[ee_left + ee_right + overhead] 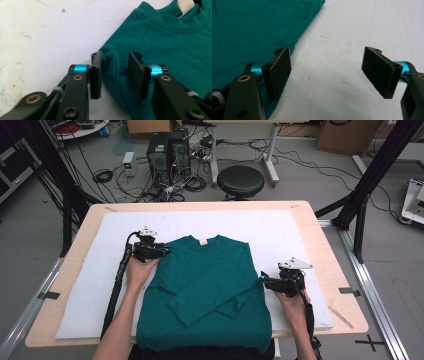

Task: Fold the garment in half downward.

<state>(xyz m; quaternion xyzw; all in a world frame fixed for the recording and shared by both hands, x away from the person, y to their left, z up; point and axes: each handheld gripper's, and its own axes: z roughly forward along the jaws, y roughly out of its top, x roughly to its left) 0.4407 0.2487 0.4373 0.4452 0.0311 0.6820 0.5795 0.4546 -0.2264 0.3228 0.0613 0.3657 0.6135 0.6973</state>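
A teal long-sleeved shirt (205,285) lies flat on the white foam mat (280,235), collar away from the person and sleeves folded across the chest. My left gripper (162,251) is at the shirt's left shoulder. In the left gripper view its jaws (115,72) straddle a raised ridge of the shoulder edge (112,62), still with a gap between the pads. My right gripper (264,280) rests at the shirt's right side edge. In the right gripper view it (329,70) stands wide open over bare mat, its left pad (278,72) at the shirt's edge (249,30).
The mat covers a wooden table (325,245). Beyond the far edge stand a black stool (240,181), computer towers (167,150) and loose cables on the floor. Black frame posts (365,190) rise at the right. Bare mat lies on both sides of the shirt.
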